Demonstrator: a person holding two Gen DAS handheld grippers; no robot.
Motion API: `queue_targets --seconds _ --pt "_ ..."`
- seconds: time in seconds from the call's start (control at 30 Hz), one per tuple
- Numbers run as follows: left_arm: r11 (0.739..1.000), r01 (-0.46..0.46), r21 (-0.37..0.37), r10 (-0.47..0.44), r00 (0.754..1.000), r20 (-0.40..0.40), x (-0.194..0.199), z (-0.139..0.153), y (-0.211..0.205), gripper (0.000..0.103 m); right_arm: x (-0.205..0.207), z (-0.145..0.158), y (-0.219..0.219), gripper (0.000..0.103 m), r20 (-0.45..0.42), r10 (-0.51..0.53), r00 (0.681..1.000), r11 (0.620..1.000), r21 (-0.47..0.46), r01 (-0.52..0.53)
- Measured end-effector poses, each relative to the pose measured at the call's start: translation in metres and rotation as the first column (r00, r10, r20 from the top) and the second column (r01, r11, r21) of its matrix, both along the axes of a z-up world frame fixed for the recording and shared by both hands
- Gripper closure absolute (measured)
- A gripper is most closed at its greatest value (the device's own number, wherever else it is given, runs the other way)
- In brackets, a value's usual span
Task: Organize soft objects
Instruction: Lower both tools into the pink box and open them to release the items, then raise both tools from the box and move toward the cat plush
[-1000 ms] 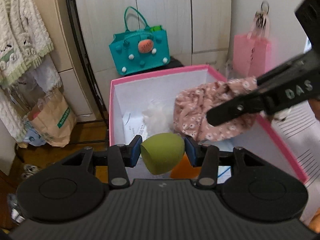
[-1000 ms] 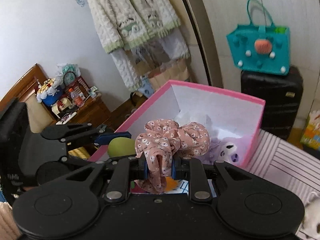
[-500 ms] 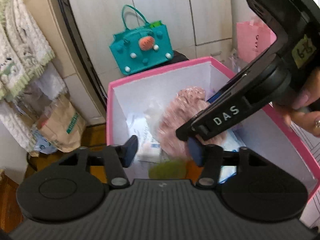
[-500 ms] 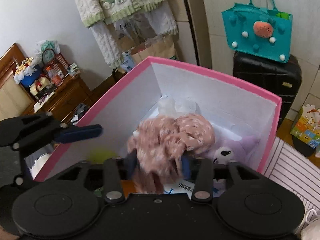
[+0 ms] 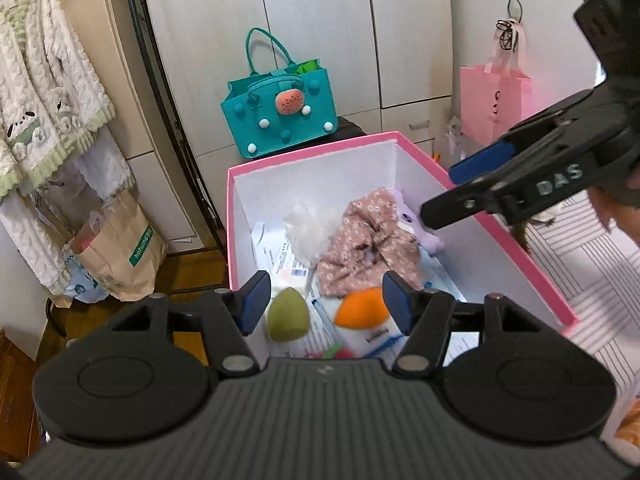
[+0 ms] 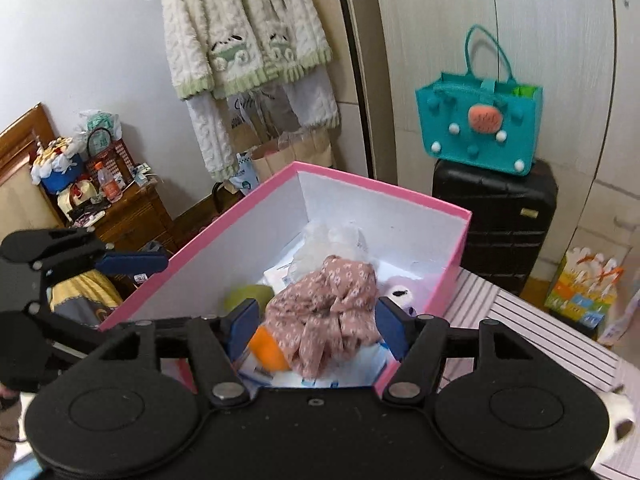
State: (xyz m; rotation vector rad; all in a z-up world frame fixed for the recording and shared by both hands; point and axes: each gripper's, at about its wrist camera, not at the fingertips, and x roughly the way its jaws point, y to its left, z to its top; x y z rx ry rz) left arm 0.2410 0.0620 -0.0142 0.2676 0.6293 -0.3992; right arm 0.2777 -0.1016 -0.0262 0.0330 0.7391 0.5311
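Both grippers hang over the pink box (image 5: pixel 500 220) with jaws spread and empty — left gripper (image 5: pixel 326 300), right gripper (image 6: pixel 316 320). Inside the box lie the floral scrunchie (image 5: pixel 368 240) in the middle, the green sponge (image 5: pixel 288 314) near left — the orange sponge (image 5: pixel 360 308) just beside it.

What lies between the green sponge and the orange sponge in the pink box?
Only printed paper packets between green sponge and orange sponge, seen in the left wrist view.
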Motion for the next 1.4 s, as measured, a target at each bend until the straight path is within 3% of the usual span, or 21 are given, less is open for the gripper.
queue_targets --seconds 0.27,0.8,0.9,1.17,1.4 --pt "0.998 0.058 -0.027 -0.06 0.996 -0.07 -0.031 0.014 -0.005 0.042 -0.055 0.025 -0.006 0.033 0.068 0.045 0.997 0.999 -0.02 -0.044" --pt "0.984 0.171 0.051 -0.169 0.985 -0.031 -0.109 0.039 -0.023 0.038 -0.151 0.045 -0.037 0.024 0.14 0.059 0.988 0.998 -0.035 -0.054" --pt "0.98 0.192 0.05 -0.19 0.981 -0.033 -0.121 0.04 -0.028 0.028 -0.165 0.046 -0.043 0.017 0.163 0.052 0.985 0.998 -0.037 -0.047" --pt "0.963 0.257 0.084 -0.255 0.966 -0.039 -0.146 0.036 -0.043 0.024 -0.201 0.031 -0.064 0.011 0.194 0.014 0.981 0.997 -0.082 0.002" --pt "0.937 0.342 0.069 -0.336 0.938 -0.086 -0.16 0.02 -0.069 0.024 -0.223 0.011 -0.084 0.01 0.199 -0.034 0.979 0.992 -0.11 0.057"
